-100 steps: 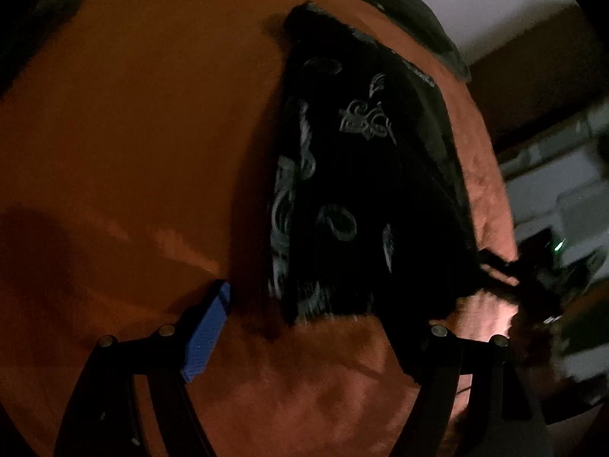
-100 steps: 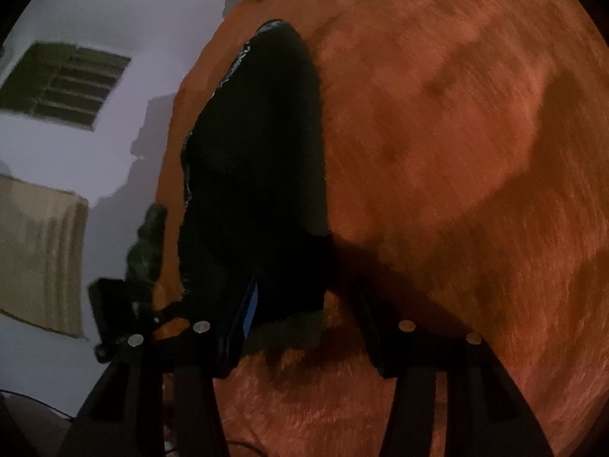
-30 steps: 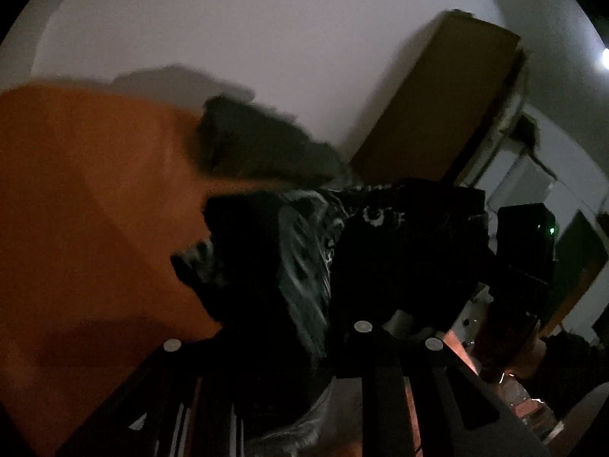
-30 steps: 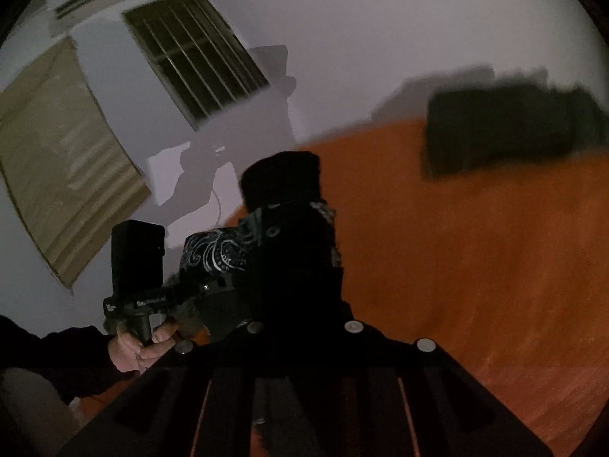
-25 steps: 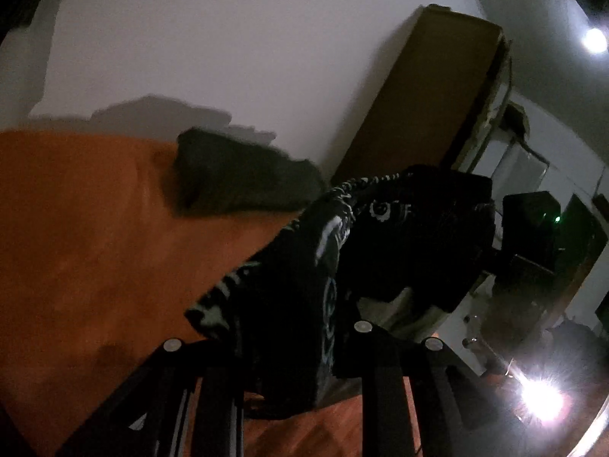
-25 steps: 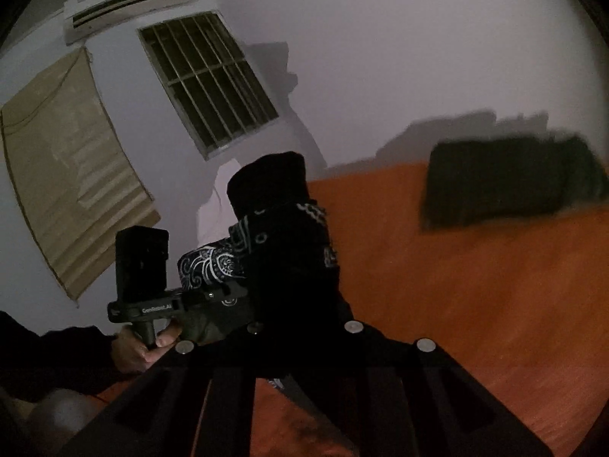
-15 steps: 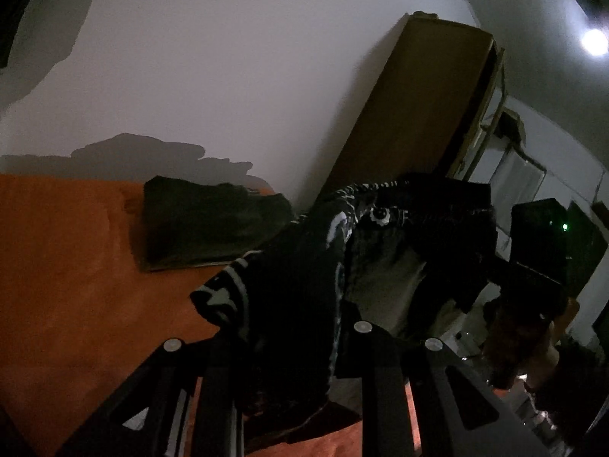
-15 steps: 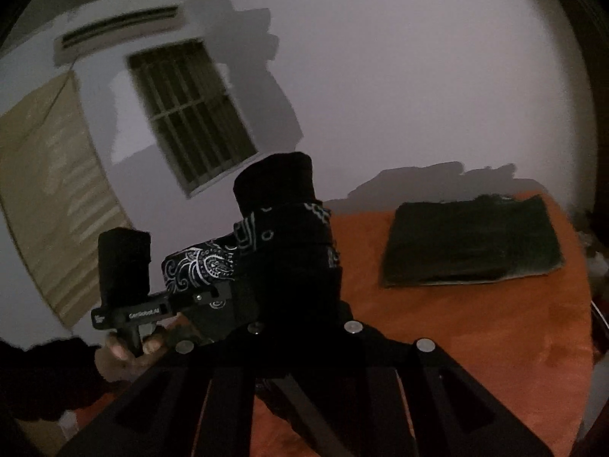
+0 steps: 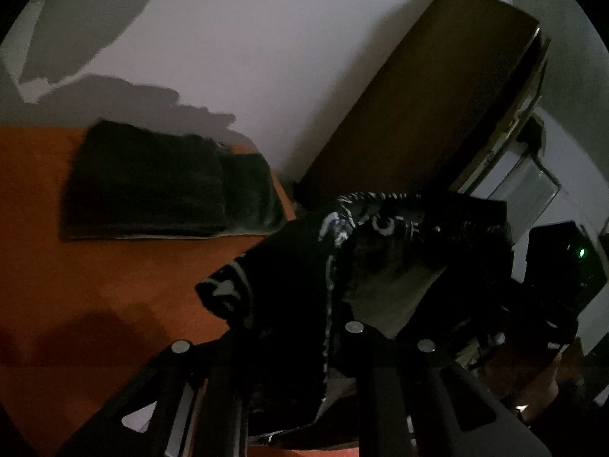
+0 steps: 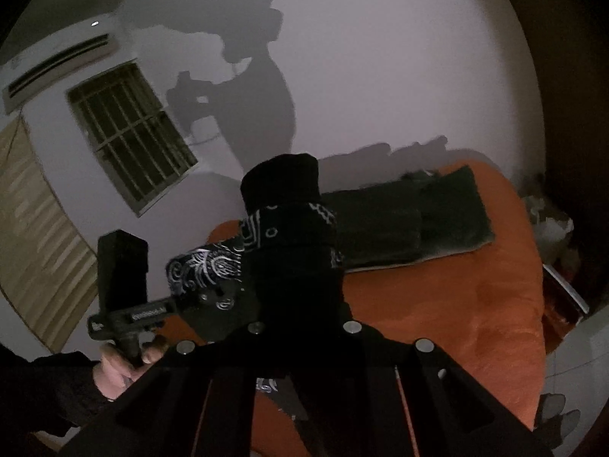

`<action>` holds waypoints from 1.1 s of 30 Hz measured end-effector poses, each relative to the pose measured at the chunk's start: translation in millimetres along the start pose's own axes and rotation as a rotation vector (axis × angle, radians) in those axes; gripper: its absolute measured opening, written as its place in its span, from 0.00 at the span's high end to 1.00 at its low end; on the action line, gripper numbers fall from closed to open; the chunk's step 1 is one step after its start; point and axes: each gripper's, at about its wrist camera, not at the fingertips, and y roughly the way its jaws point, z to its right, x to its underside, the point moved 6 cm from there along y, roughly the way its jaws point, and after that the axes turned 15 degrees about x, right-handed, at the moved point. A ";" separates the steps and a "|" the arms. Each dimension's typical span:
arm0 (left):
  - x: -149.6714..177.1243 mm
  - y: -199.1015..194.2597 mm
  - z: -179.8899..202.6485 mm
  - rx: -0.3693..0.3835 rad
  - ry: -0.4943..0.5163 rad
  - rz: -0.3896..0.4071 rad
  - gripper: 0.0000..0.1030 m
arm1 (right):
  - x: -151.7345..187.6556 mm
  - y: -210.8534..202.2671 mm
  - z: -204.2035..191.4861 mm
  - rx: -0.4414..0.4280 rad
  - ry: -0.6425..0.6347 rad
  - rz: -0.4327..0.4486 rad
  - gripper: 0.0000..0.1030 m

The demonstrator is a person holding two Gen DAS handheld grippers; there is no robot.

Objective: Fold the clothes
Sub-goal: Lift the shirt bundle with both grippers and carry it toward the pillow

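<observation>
Beyond both grippers: orange bed cover (image 10: 475, 304), carrying a flat folded dark garment (image 9: 160, 186). Black paisley-print garment (image 9: 304, 278) is bunched and lifted, clamped in the closed left gripper (image 9: 266, 327) and closed right gripper (image 10: 304, 320). Its folding looks unfinished.

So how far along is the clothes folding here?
One dark folded garment already lies flat at the far end of the orange bed. The black patterned garment is in hand, lifted off the bed and gripped by both the left gripper and right gripper. It is not yet folded.
</observation>
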 end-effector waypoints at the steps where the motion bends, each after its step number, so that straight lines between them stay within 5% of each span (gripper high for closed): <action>1: -0.2 17.6 -11.8 0.009 -0.011 -0.001 0.89 | -2.8 9.2 12.7 -0.001 -0.015 -0.004 0.93; 8: -11.5 116.4 -70.7 0.089 -0.101 0.024 0.89 | -28.3 71.7 62.4 -0.010 -0.134 -0.098 0.93; 18: -69.5 133.9 -77.6 0.155 -0.070 0.087 0.89 | -93.2 96.9 79.4 -0.025 -0.198 -0.168 0.93; 26: -157.3 151.6 -112.3 0.005 -0.013 -0.046 0.89 | -140.8 158.0 97.0 -0.075 -0.118 -0.161 0.93; 30: -222.0 200.3 -153.4 -0.092 0.046 -0.112 0.89 | -183.0 262.2 149.0 -0.002 -0.073 -0.220 0.93; 33: -257.5 252.5 -200.5 -0.141 -0.017 -0.166 0.89 | -214.5 340.0 187.9 0.054 -0.039 -0.265 0.93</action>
